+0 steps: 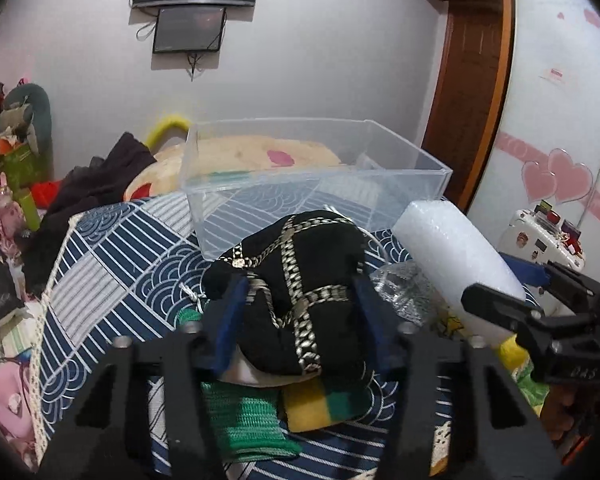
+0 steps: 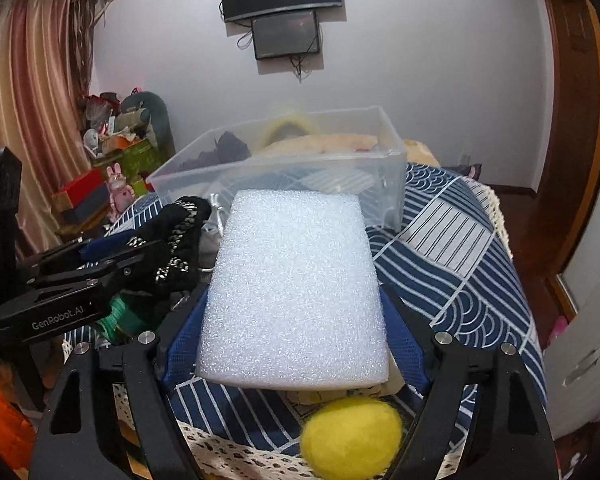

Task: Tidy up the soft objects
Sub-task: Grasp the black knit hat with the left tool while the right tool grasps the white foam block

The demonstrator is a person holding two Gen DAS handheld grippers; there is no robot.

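Observation:
A black cloth bundle with gold trim [image 1: 320,248] lies on the blue patterned bedspread [image 1: 112,264], over a green knit piece [image 1: 240,412] and a yellow-green cloth [image 1: 324,404]. My left gripper [image 1: 300,284] is shut on the bundle, a blue pad pressed against each side. In the right wrist view a white foam block [image 2: 296,280] fills the gap of my right gripper [image 2: 294,296], and both blue pads touch its sides. A clear plastic box [image 1: 380,176] stands just beyond both, with nothing in it that I can make out. A yellow felt ball [image 2: 352,436] lies under the foam's near end.
Crumpled clear plastic [image 1: 404,288] lies between the two grippers. Clutter of boxes and toys [image 2: 116,160] is piled left of the bed. A dark garment [image 1: 100,184] and a pale pillow [image 1: 260,156] lie behind the box. The bedspread's right half [image 2: 460,260] is bare.

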